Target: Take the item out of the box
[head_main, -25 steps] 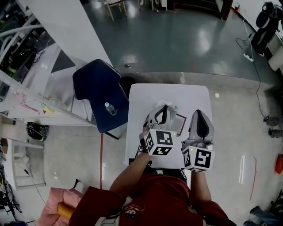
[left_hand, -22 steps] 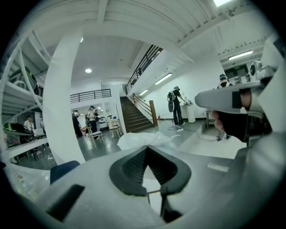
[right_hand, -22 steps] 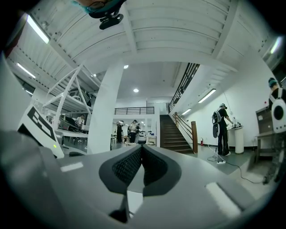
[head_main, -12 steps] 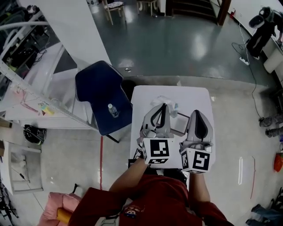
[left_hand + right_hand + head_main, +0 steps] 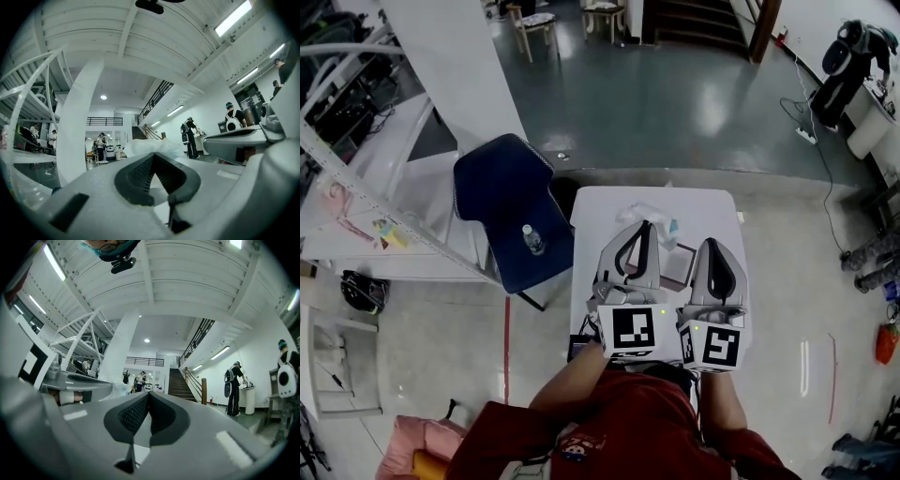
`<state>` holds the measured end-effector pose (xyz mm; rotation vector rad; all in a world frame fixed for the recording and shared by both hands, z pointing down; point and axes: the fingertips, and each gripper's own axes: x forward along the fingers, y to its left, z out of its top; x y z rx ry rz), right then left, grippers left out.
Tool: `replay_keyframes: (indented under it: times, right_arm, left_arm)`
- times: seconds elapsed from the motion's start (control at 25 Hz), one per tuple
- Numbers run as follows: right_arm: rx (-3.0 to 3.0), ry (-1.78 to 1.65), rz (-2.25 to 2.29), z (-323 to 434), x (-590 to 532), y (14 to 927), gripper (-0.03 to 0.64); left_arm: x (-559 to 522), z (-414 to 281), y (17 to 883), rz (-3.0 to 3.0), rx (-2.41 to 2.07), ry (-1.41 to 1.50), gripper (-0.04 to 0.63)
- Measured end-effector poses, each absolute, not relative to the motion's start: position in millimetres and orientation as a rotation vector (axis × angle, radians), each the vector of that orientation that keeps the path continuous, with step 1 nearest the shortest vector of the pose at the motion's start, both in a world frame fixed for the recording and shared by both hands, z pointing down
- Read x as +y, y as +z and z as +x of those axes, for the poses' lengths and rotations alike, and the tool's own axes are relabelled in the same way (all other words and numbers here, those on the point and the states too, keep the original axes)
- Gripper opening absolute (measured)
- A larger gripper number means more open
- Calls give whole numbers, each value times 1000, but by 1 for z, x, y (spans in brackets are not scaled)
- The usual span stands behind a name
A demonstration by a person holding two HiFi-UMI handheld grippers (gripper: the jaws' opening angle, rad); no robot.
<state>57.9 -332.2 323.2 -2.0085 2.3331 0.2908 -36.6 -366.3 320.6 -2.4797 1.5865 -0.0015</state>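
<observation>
Left hand-held gripper (image 5: pixel 153 154): jaws together, tips meeting. The plastic-wrapped item (image 5: pixel 140 146), a pale crumpled bundle, sits right at those tips, and they look pinched on its near edge. Seen from the right gripper view, the bundle hangs at the end of the left jaws, level with them and off the counter.

Right hand-held gripper (image 5: pixel 149 393): jaws closed pad to pad, nothing between them. It is held beside the left one and parallel to it. Both point away from the person, roughly level.

Head view: each gripper has its marker cube nearest the person, whose forearms are in red sleeves. The box (image 5: pixel 682 264), flat with dark edges, lies on the white counter (image 5: pixel 717 208) and shows in the gap between the two grippers. The item is out past the box's far edge, over the far half of the counter. A small bluish bit shows just to its right, too small to tell what it is.

Left of the counter is a dark blue chair (image 5: pixel 500 192) with a small bottle (image 5: pixel 531 240) lying on its seat. The glossy grey-green floor (image 5: pixel 675 94) stretches beyond.

Gripper views, far background: a white column (image 5: pixel 77 131), a staircase (image 5: pixel 179 383), and several people standing, one at a tall stand near the right wall.
</observation>
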Motion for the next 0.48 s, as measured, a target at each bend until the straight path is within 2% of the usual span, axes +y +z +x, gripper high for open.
replay_keyframes:
  times: [0.48]
  right_arm:
    - [2206,451,-1945,56,-309,305,2]
  left_arm:
    - [-343,-43,295,-2360,1500,140,3]
